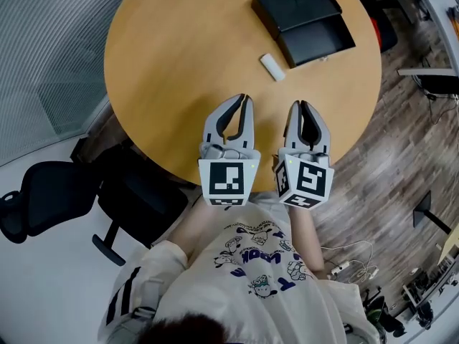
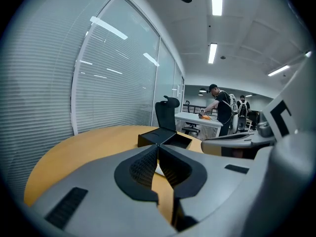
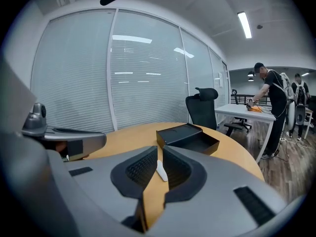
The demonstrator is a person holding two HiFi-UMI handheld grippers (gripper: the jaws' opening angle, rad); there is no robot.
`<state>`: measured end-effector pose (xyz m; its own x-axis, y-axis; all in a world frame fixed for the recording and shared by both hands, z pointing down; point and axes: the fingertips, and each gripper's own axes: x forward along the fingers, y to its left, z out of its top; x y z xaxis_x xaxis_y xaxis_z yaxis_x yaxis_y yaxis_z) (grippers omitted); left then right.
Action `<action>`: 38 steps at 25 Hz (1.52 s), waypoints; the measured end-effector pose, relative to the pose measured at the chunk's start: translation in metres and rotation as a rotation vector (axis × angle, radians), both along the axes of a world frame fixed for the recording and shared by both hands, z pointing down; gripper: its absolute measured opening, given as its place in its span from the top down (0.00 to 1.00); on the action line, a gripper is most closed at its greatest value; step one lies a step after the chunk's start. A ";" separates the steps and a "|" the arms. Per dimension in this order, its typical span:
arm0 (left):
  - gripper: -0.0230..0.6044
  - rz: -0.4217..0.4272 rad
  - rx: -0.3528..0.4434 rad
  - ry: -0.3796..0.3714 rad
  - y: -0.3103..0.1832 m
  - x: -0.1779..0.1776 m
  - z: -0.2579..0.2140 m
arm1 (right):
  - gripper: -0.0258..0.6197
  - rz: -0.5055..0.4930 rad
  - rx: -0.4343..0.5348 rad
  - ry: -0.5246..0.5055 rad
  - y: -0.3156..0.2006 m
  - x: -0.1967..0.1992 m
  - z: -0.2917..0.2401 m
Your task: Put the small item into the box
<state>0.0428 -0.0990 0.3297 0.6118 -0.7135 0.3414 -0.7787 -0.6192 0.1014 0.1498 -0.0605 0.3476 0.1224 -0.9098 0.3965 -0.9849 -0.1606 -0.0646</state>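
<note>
**Grippers.** The left gripper (image 1: 246, 100) and the right gripper (image 1: 300, 106) are held side by side over the near edge of the round wooden table (image 1: 165, 56), both pointing away from the person. Each carries its marker cube (image 1: 228, 181) at the rear.

- Left gripper (image 2: 158, 151): jaws closed, tips meeting, nothing between them.
- Right gripper (image 3: 160, 153): jaws closed, tips together, nothing clamped.

**Task item.** The small white item (image 1: 272, 67) lies flat on the tabletop ahead of both grippers, clear of them. It rests near the closest corner of the black box (image 1: 294, 6) and appears not to touch it. In the right gripper view the item (image 3: 161, 172) shows on the table beyond the jaw tips, in line with the slit below them. In the left gripper view only a sliver of it (image 2: 159, 170) is visible past the jaws.

**Box.** The black box sits at the far right of the table. One half is covered, and the other half is an open tray facing up, with no contents visible. It appears beyond the jaw tips in the left gripper view (image 2: 163, 138) and the right gripper view (image 3: 185, 135).

**Surroundings.** A black office chair (image 1: 43, 199) stands on the floor left of the table. A glass wall with blinds (image 3: 138, 73) runs behind the table. Two persons (image 3: 269, 102) stand at a white desk (image 3: 242, 111) in the background.
</note>
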 end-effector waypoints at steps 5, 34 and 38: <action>0.93 0.010 -0.013 0.001 -0.013 0.005 0.011 | 0.89 -0.024 -0.031 -0.003 -0.017 -0.002 0.012; 0.93 -0.023 -0.188 0.004 -0.055 0.013 0.089 | 0.77 -0.162 -0.225 0.055 -0.078 0.006 0.104; 0.93 -0.023 -0.207 0.000 -0.055 0.014 0.097 | 0.73 -0.182 -0.269 0.066 -0.080 0.006 0.118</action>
<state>0.0563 -0.1539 0.4268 0.5964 -0.6416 0.4822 -0.7921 -0.5675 0.2247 0.1557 -0.1400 0.4652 0.0013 -0.7831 0.6219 -0.9997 0.0153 0.0214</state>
